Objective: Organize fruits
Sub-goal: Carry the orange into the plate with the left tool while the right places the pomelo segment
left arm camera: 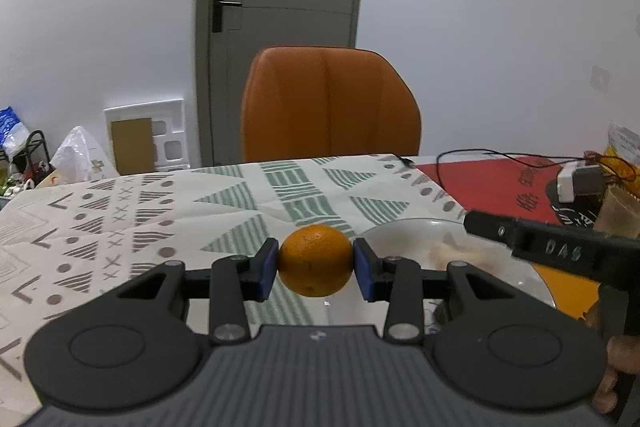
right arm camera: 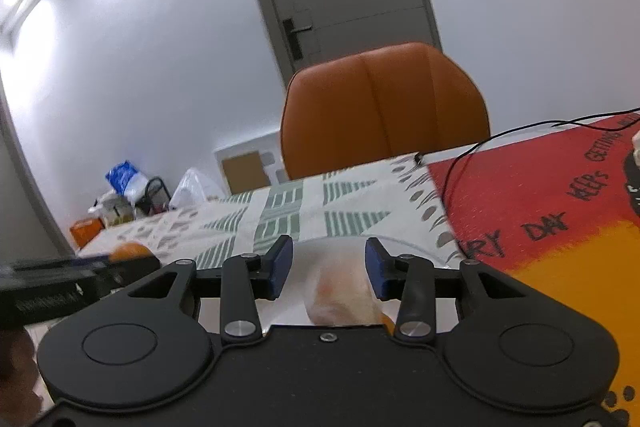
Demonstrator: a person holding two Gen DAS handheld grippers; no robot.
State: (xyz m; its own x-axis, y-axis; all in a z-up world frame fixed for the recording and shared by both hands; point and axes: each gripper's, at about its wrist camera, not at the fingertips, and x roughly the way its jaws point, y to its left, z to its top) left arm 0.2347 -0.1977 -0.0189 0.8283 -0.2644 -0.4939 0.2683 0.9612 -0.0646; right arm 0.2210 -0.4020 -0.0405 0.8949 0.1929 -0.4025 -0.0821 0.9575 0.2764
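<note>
My left gripper (left arm camera: 315, 263) is shut on an orange (left arm camera: 315, 259), held between its blue pads just above the patterned tablecloth, beside the left rim of a clear glass plate (left arm camera: 404, 231). In the right wrist view the same orange (right arm camera: 130, 251) shows at the far left behind the left gripper's body. My right gripper (right arm camera: 328, 269) is open over the plate (right arm camera: 412, 247). A blurred pale orange-white thing (right arm camera: 340, 291) lies under its jaws; I cannot tell what it is.
An orange chair (left arm camera: 330, 107) stands behind the table's far edge. A red and orange mat (right arm camera: 540, 211) covers the right side, with a black cable (right arm camera: 460, 163), a white charger (left arm camera: 576, 181) and a cardboard tube (left arm camera: 618, 211). The right gripper's body (left arm camera: 560, 247) reaches over the plate.
</note>
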